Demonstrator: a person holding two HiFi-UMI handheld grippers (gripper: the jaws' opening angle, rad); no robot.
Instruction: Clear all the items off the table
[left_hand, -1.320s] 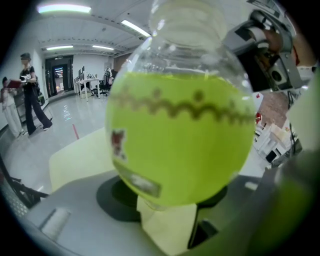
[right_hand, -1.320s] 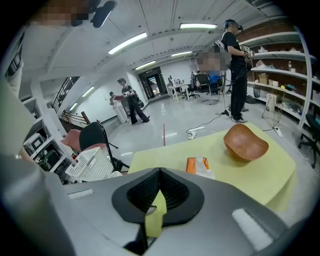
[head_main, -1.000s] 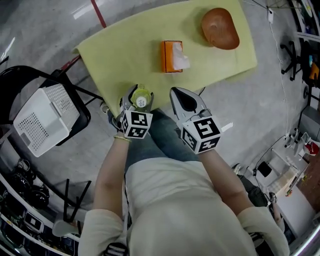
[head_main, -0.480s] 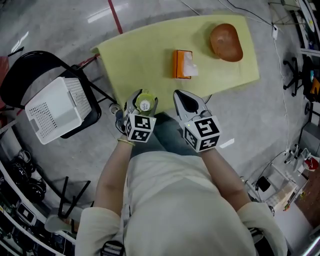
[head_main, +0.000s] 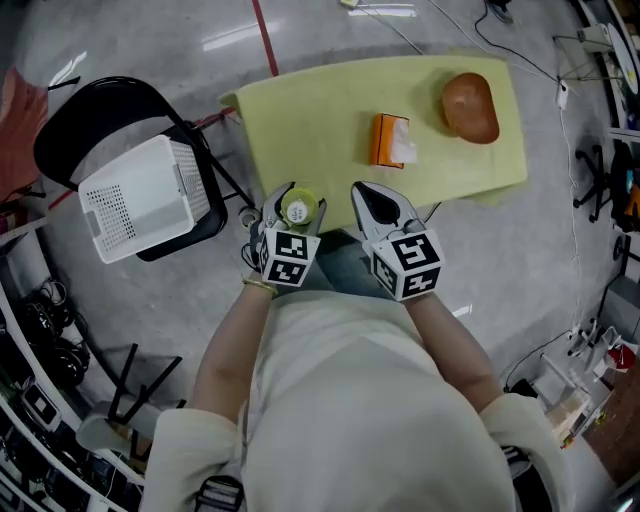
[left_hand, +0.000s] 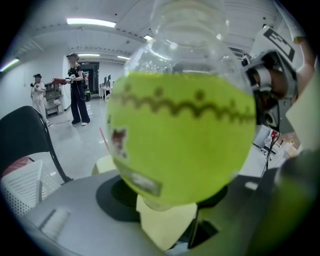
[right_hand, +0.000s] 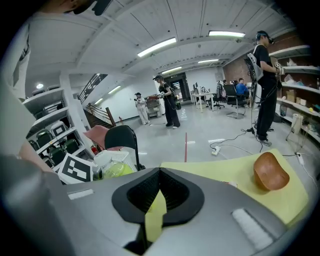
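Ahead of the left gripper (head_main: 290, 198), whose jaws are filled by the bottle (head_main: 298, 210), the near part of the bench (head_main: 300, 120) lies bare. The tissue box (head_main: 391, 140) stands ahead of the right gripper (head_main: 364, 190), with the wooden bowl (head_main: 470, 107) beyond it to the right. Left of the left gripper, past a strip of floor (head_main: 200, 290), the open-topped basket (head_main: 150, 195) sits on the chair (head_main: 80, 115).

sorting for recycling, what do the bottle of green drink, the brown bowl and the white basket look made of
Clear bottle of yellow-green drink: probably glossy plastic, see-through neck with light glints.
Brown oval bowl: looks like smooth wood, warm uneven brown; moulded plastic is possible.
White perforated basket: probably matt plastic, given its regular grid of holes.
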